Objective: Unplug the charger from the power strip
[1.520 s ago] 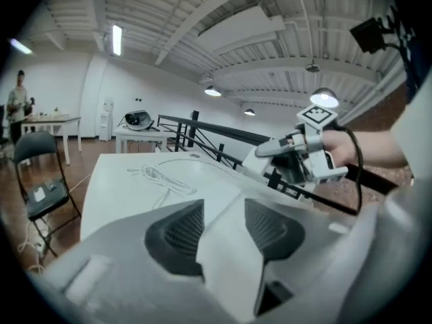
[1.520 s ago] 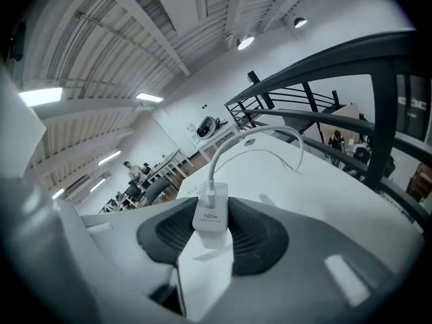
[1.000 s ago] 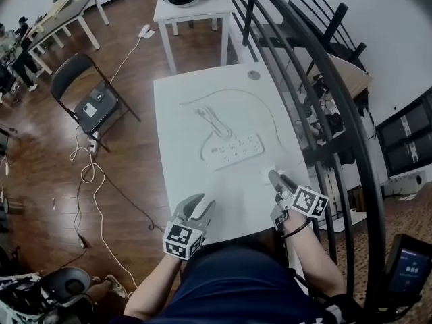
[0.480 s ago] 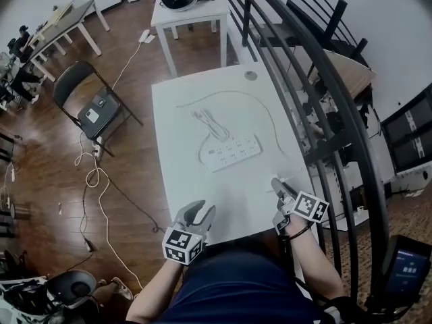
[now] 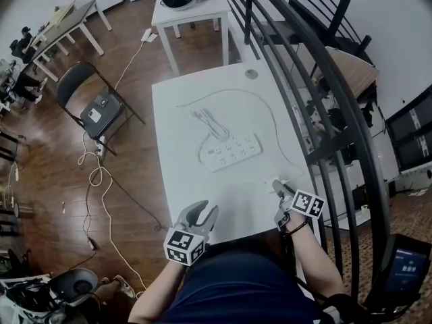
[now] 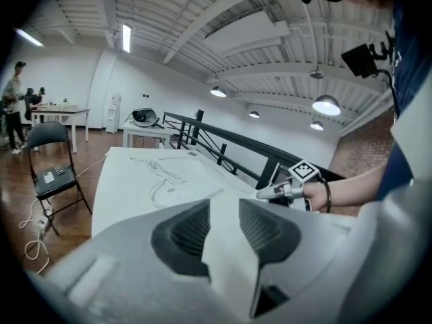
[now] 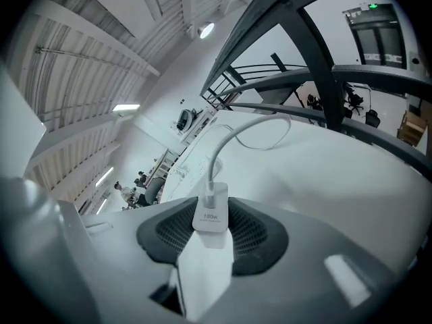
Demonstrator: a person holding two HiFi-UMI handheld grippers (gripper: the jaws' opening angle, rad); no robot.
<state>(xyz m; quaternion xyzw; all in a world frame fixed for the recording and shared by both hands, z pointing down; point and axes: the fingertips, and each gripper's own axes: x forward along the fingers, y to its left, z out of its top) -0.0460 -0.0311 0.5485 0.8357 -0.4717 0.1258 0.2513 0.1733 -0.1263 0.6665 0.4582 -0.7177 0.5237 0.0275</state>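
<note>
Change: against the head view of a second ago, the right gripper point(image 5: 278, 186) has drawn back and sunk toward the near right corner of the white rectangular counter point(image 5: 175, 113). The left gripper point(image 5: 202, 211) has hardly shifted.
Meaning for the task: the charger was already clear of the strip a second ago and is now carried further from it. The unplugging itself looks done, and setting the charger down is probably all that remains.
Right gripper: fingers clenched on the small white block-shaped charger point(image 7: 210, 218).
Left gripper: fingers parted over the near counter edge, with nothing seen gripped between them.
Charger, place: between the right fingers, above the near right of the counter and well apart from the white multi-socket power strip point(image 5: 233, 150), which lies mid-counter.
Charger, appearance: smooth white plastic with rounded corners and faint grey print on the upturned face. A thin white cable point(image 7: 223, 147) leaves its far end and curves away across the counter.
Power strip: flat, set at a slant, with no plug visible in its sockets.
</note>
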